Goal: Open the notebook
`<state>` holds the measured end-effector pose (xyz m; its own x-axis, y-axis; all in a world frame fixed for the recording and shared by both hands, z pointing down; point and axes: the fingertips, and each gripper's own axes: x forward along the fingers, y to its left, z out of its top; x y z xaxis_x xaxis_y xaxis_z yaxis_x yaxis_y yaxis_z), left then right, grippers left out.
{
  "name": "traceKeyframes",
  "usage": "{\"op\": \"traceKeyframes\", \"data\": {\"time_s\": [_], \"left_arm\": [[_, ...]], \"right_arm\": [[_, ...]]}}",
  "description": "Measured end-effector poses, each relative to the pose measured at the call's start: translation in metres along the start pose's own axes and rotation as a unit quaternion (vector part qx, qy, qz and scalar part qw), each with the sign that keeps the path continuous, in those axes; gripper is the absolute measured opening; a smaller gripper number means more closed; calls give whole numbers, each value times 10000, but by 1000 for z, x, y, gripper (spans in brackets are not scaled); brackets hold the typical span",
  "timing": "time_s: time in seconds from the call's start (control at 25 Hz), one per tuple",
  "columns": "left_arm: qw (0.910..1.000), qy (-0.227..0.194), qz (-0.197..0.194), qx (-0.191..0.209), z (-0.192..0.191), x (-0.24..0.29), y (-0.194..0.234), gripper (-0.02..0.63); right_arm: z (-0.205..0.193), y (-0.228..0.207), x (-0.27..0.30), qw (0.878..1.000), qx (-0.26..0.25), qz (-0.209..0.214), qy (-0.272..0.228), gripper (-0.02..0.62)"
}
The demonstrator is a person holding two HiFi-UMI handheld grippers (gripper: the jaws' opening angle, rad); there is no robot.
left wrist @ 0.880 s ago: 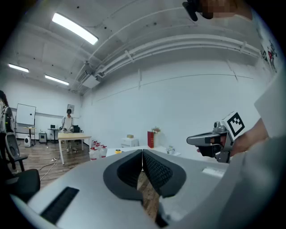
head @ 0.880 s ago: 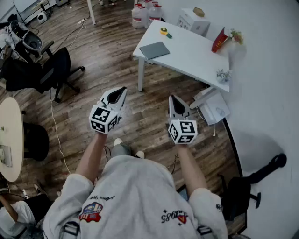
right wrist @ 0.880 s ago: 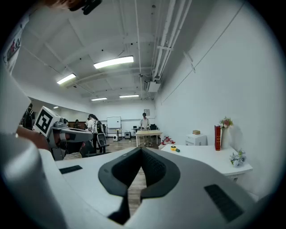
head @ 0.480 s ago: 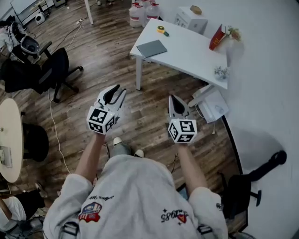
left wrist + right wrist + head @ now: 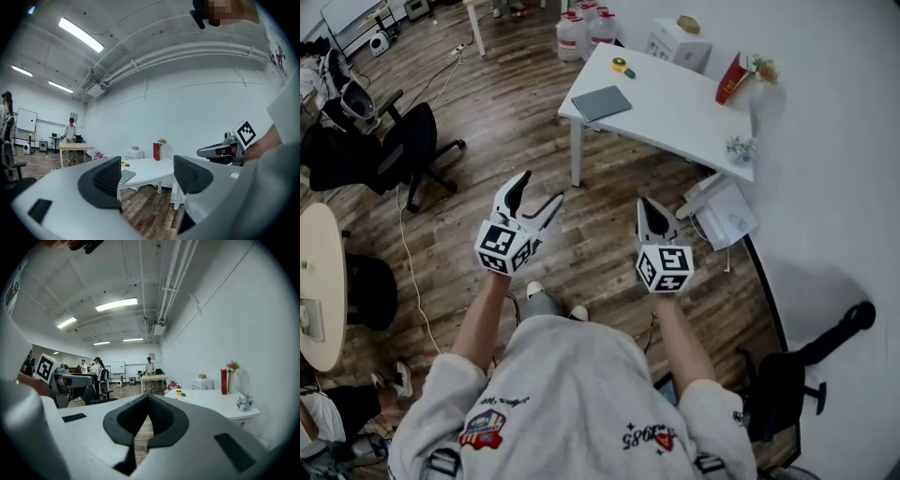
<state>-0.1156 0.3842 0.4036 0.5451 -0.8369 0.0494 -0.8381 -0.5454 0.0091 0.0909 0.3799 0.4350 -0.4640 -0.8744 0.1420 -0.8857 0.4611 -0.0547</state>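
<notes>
The notebook (image 5: 600, 102) lies flat near the front-left corner of the white table (image 5: 675, 103), well ahead of us and slightly nearer our left gripper (image 5: 540, 190), whose jaws stand wide apart and empty. Our right gripper (image 5: 645, 206) has its jaws together on nothing. The notebook looks thin, grey and closed, its long side roughly across our approach.
</notes>
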Motion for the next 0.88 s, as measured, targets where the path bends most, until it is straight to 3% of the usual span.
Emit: {"op": "traceKeyframes", "data": {"time_s": [0.44, 0.88], "left_arm": [[10000, 52, -58, -14, -3, 11, 0, 331], [9992, 225, -303, -97, -18, 79, 50, 316]], "right_arm": [[-2, -7, 5, 10000, 47, 12, 48, 3], [-8, -32, 76, 9995, 187, -90, 235, 3]]}}
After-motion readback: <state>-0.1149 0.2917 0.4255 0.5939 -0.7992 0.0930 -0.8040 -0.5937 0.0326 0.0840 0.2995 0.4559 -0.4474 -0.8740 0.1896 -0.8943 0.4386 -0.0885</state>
